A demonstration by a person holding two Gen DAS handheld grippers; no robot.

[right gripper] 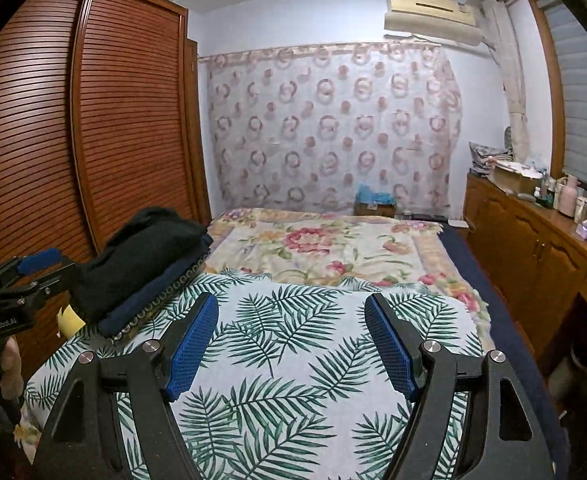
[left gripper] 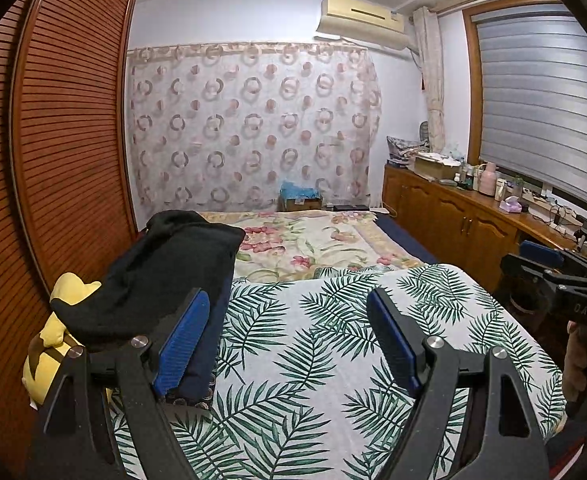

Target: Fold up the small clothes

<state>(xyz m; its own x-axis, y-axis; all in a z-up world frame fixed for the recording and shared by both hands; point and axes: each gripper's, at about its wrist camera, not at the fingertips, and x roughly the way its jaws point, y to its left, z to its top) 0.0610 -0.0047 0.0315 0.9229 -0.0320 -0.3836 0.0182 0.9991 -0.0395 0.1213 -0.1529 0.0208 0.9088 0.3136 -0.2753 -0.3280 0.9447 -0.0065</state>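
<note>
Two folded dark garments (right gripper: 149,264) sit stacked at the far left of the bed, a black one on a navy one, with something yellow (left gripper: 57,332) beside them by the wardrobe (left gripper: 65,120). Nearer, the left gripper (left gripper: 289,344) hangs over the palm-leaf sheet (left gripper: 313,320), fingers spread, holding nothing. To its right the right gripper (right gripper: 291,344) is likewise wide and empty. Folding looks largely done; no loose garment lies before them.
</note>
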